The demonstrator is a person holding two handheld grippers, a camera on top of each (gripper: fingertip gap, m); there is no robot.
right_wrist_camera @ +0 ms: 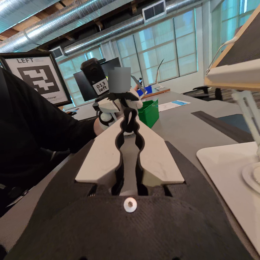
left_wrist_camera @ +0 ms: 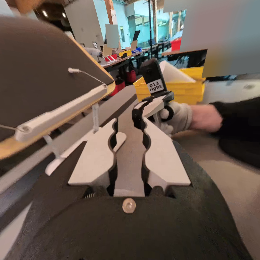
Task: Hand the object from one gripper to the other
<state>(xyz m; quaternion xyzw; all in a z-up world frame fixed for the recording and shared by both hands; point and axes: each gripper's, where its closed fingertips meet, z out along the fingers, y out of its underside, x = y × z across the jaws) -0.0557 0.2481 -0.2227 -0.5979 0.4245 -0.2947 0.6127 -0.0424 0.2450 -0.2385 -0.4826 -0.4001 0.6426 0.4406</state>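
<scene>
A small black loop-shaped object (right_wrist_camera: pixel 129 114) is pinched between the tips of my right gripper (right_wrist_camera: pixel 129 121), which is shut on it. In the left wrist view the same black object (left_wrist_camera: pixel 136 117) hangs from the right gripper (left_wrist_camera: pixel 139 111), which a gloved hand (left_wrist_camera: pixel 178 116) holds. My left gripper (left_wrist_camera: pixel 130 122) is open with a wide gap. The object sits just inside its right fingertip (left_wrist_camera: pixel 147 126). The left gripper's body (right_wrist_camera: pixel 108 105) shows farther off in the right wrist view, its jaws mostly hidden.
A tilted dark board with a wooden edge (left_wrist_camera: pixel 56 78) on a white stand overhangs the left; it also shows in the right wrist view (right_wrist_camera: pixel 239 67). A yellow bin (left_wrist_camera: pixel 185 90), a green bin (right_wrist_camera: pixel 149 114), a white base plate (right_wrist_camera: pixel 222 173) and the grey table (right_wrist_camera: pixel 182 126) lie around. Less than 4 cm separates the two grippers' tips.
</scene>
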